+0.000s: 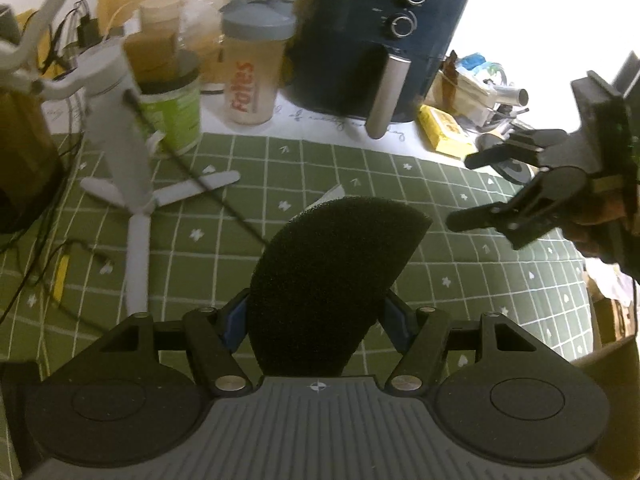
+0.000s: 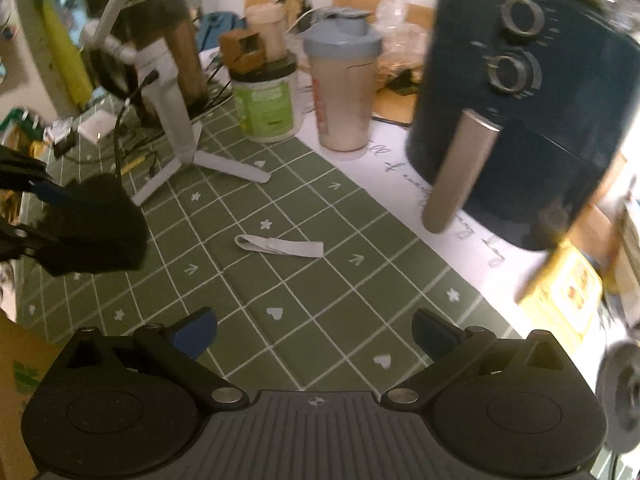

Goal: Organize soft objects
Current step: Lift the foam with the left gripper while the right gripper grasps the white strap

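Note:
A black foam sponge (image 1: 332, 264), wedge-shaped, sticks out forward between the blue pads of my left gripper (image 1: 316, 312), which is shut on it above the green checked mat (image 1: 460, 280). In the right wrist view the same sponge (image 2: 96, 228) shows at the far left, blurred, with the left gripper mostly cut off by the frame edge. My right gripper (image 2: 316, 326) stands open and empty over the mat; it also appears at the right edge of the left wrist view, as the right gripper (image 1: 468, 190) with fingers apart. A grey fabric strap (image 2: 280, 246) lies flat on the mat ahead of it.
At the back stand a dark blue air fryer (image 1: 372, 40), a shaker bottle (image 1: 252, 68) and a green-labelled tub (image 1: 176, 116). A white tripod stand (image 1: 132, 152) with a black cable rests on the mat at left. A yellow packet (image 1: 444, 132) lies beside the fryer.

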